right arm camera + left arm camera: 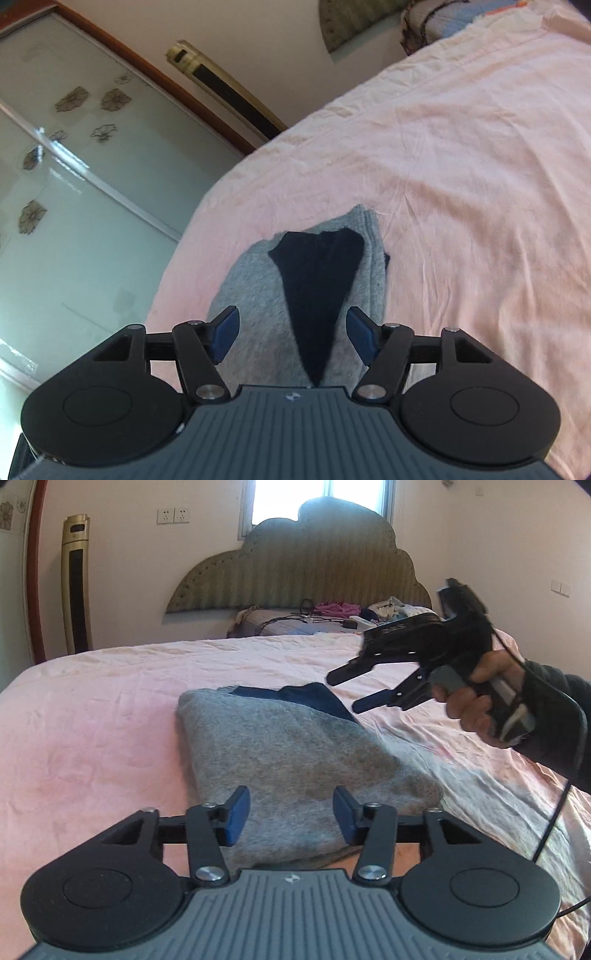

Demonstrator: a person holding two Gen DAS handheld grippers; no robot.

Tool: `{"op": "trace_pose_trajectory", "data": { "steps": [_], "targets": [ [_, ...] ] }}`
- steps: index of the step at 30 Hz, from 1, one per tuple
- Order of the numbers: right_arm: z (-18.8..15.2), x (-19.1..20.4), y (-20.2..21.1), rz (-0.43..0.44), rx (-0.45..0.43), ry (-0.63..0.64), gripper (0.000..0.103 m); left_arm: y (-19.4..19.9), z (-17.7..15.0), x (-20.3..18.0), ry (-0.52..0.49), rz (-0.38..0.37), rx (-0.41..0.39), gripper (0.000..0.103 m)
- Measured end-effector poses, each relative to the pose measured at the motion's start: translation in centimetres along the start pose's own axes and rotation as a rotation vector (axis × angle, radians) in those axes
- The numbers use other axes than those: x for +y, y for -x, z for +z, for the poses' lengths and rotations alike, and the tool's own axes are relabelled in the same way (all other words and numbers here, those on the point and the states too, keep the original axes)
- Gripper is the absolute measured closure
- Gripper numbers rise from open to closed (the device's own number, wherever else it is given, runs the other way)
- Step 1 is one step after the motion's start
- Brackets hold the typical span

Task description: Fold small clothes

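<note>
A folded grey garment (pixel 291 749) lies on the pink bedsheet (pixel 110 701), with a dark blue part (pixel 314 698) showing at its far end. My left gripper (pixel 291 816) is open and empty, low over the garment's near edge. My right gripper (pixel 351 688) is open and empty, held in the air above and to the right of the garment's far end. In the right wrist view the grey garment (pixel 255 280) with its dark blue part (pixel 317 280) lies below the open right gripper (pixel 293 338).
A headboard (pixel 306 568) stands at the far end of the bed with clothes and cables (pixel 332 614) piled there. A gold tower fan (pixel 75 583) stands at the left wall. A glass wardrobe door (pixel 74 166) lies beyond the bed edge.
</note>
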State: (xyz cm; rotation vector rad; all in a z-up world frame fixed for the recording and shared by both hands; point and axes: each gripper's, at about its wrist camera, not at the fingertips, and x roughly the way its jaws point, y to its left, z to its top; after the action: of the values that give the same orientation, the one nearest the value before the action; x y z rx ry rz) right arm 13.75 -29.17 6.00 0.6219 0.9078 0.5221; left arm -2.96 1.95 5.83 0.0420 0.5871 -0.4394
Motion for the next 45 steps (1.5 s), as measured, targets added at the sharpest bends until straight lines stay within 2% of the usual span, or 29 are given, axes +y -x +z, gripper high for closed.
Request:
{"op": "trace_pose_trajectory", "data": {
  "steps": [1,3,4,5,6,8,9,10,12,14,15,16,18,20,21,22,23,25,27,28,31,32,33,36,38,39,40,43,45],
  "targets": [
    [0.6,-0.3,-1.3,-0.04,0.016,-0.018,0.039,-0.9,-0.2,-0.3,-0.016,0.004,0.014,0.039],
    [1.0,-0.5,-3.9,-0.074,0.052,-0.023,0.046,-3.1,-1.1,-0.6,-0.042,0.044,0.074,0.04],
    [1.1,-0.2,-4.6,-0.085,0.06,-0.007,0.064,-3.9,-1.6,-0.6,-0.044,0.051,0.103,0.041],
    [1.0,0.2,-5.1,-0.109,0.064,0.032,0.081,-4.1,-2.1,-0.6,-0.048,0.051,0.092,0.041],
    [1.2,0.5,-5.1,-0.115,0.055,0.07,0.09,-4.1,-2.5,-0.7,-0.056,0.051,0.071,0.041],
    [1.6,0.0,-4.9,-0.133,0.022,0.108,0.093,-4.2,-2.8,-1.1,-0.062,0.054,0.06,0.041],
    [1.5,-0.8,-5.5,-0.17,0.04,0.102,0.096,-4.3,-2.8,-1.1,-0.059,0.055,0.06,0.041],
    [1.3,-1.4,-5.9,-0.162,0.043,0.097,0.099,-4.1,-2.6,-1.1,-0.055,0.052,0.064,0.041],
    [1.0,-1.2,-5.5,-0.15,0.027,0.097,0.096,-3.1,-2.0,-0.5,-0.021,0.023,0.062,0.04],
    [1.1,-0.6,-4.2,-0.132,0.005,0.06,0.083,-1.4,-0.8,0.4,0.014,-0.007,0.019,0.04],
    [1.2,0.0,-3.0,-0.13,-0.044,0.046,0.07,-1.0,0.0,0.8,0.025,-0.004,-0.008,0.04],
    [1.3,0.7,-1.6,-0.112,-0.112,0.05,0.063,-1.0,1.0,1.1,0.034,0.008,-0.031,0.04],
    [1.3,2.1,-0.6,-0.052,-0.161,0.059,0.061,-2.8,3.0,1.6,0.036,0.035,-0.039,0.039],
    [1.5,3.8,-1.9,-0.014,-0.129,0.076,0.049,-6.0,4.6,1.8,0.031,0.064,-0.021,0.039],
    [1.5,4.8,-3.2,-0.022,-0.112,0.111,0.039,-7.8,5.0,1.8,0.024,0.063,0.008,0.039],
    [1.4,5.5,-4.4,-0.045,-0.096,0.146,0.036,-9.4,5.1,1.8,0.011,0.083,0.044,0.039],
    [1.3,5.8,-5.9,-0.078,-0.069,0.178,0.036,-10.8,4.7,1.6,-0.008,0.115,0.073,0.039],
    [1.0,4.8,-9.3,-0.203,0.032,0.21,0.038,-11.3,3.8,0.8,-0.076,0.131,0.051,0.039],
    [0.4,3.0,-9.3,-0.174,-0.036,0.259,0.048,-11.1,3.4,0.6,-0.089,0.136,0.038,0.039],
    [0.7,2.5,-9.0,-0.169,-0.037,0.224,0.058,-10.9,3.1,0.8,-0.089,0.133,0.028,0.039],
    [1.6,2.3,-8.5,-0.19,0.006,0.195,0.068,-9.7,3.5,0.4,-0.083,0.149,0.034,0.039],
    [1.6,2.8,-8.1,-0.212,0.01,0.178,0.068,-8.7,3.6,0.3,-0.066,0.137,0.029,0.039],
    [1.2,3.6,-7.2,-0.221,0.0,0.174,0.061,-8.1,3.7,0.2,-0.057,0.115,0.023,0.039],
    [-1.0,5.6,-4.9,-0.149,-0.025,0.24,0.049,-7.7,2.4,-0.3,-0.075,0.085,0.046,0.038],
    [-2.3,5.4,-5.8,-0.144,0.035,0.252,0.044,-8.6,1.4,-0.6,-0.117,0.098,0.027,0.037],
    [-2.9,4.7,-6.7,-0.164,0.052,0.278,0.046,-8.7,1.3,-1.1,-0.144,0.111,0.019,0.037],
    [-3.3,4.4,-6.7,-0.155,0.011,0.324,0.05,-8.5,1.4,-1.4,-0.156,0.122,0.021,0.037],
    [-2.3,4.9,-5.7,-0.203,0.041,0.261,0.06,-6.1,1.9,-1.7,-0.115,0.078,0.008,0.038],
    [-3.0,6.7,-4.0,-0.223,0.014,0.332,0.056,-5.8,1.5,-1.8,-0.107,0.055,0.037,0.037]
  ]
}}
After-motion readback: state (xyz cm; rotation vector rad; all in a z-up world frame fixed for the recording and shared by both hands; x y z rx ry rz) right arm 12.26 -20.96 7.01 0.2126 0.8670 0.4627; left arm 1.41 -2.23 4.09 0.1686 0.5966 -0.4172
